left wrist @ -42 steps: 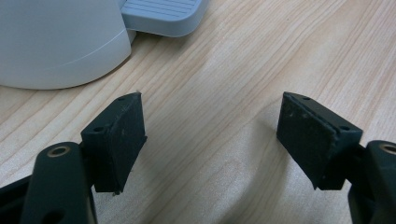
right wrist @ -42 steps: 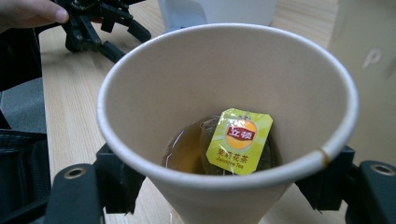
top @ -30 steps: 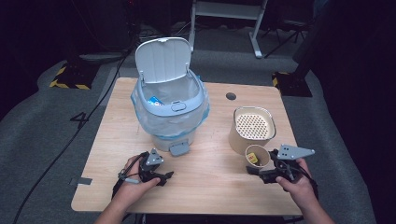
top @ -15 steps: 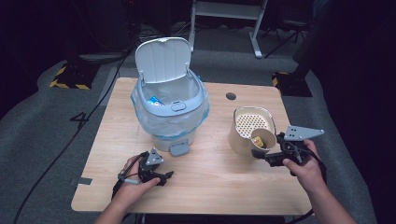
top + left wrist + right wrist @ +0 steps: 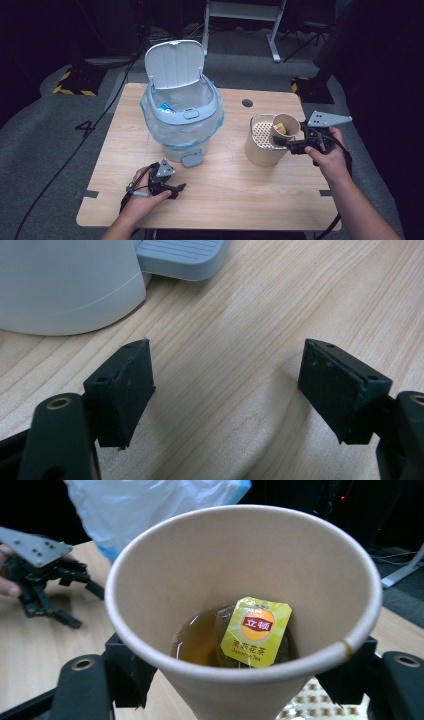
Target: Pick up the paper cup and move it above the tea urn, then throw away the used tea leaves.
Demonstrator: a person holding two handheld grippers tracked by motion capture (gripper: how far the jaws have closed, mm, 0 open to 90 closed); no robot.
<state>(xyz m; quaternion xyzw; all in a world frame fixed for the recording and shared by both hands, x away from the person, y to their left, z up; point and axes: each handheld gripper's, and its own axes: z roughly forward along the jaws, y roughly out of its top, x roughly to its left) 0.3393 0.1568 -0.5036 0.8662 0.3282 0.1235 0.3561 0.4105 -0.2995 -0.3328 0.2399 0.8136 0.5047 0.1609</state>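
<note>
My right gripper (image 5: 289,142) is shut on a paper cup (image 5: 285,127), held tilted over the tan strainer canister (image 5: 261,145) at the table's right. In the right gripper view the paper cup (image 5: 240,605) holds brown tea and a yellow tea bag tag (image 5: 256,631), with my jaws on either side of its wall. My left gripper (image 5: 176,189) rests open on the table near the front left. Its fingers (image 5: 122,390) stand wide apart over bare wood, just in front of the bin's grey pedal (image 5: 180,257).
A pale grey pedal bin (image 5: 182,115) with its lid up and a blue liner stands at the table's middle back. A round cable hole (image 5: 247,103) sits behind the canister. The wooden table (image 5: 235,185) has free room in front. The left gripper (image 5: 42,575) is visible far off.
My right gripper has lifted the paper cup from the table beside the canister up and over the canister's perforated top, tilting it. The left gripper has stayed put.
</note>
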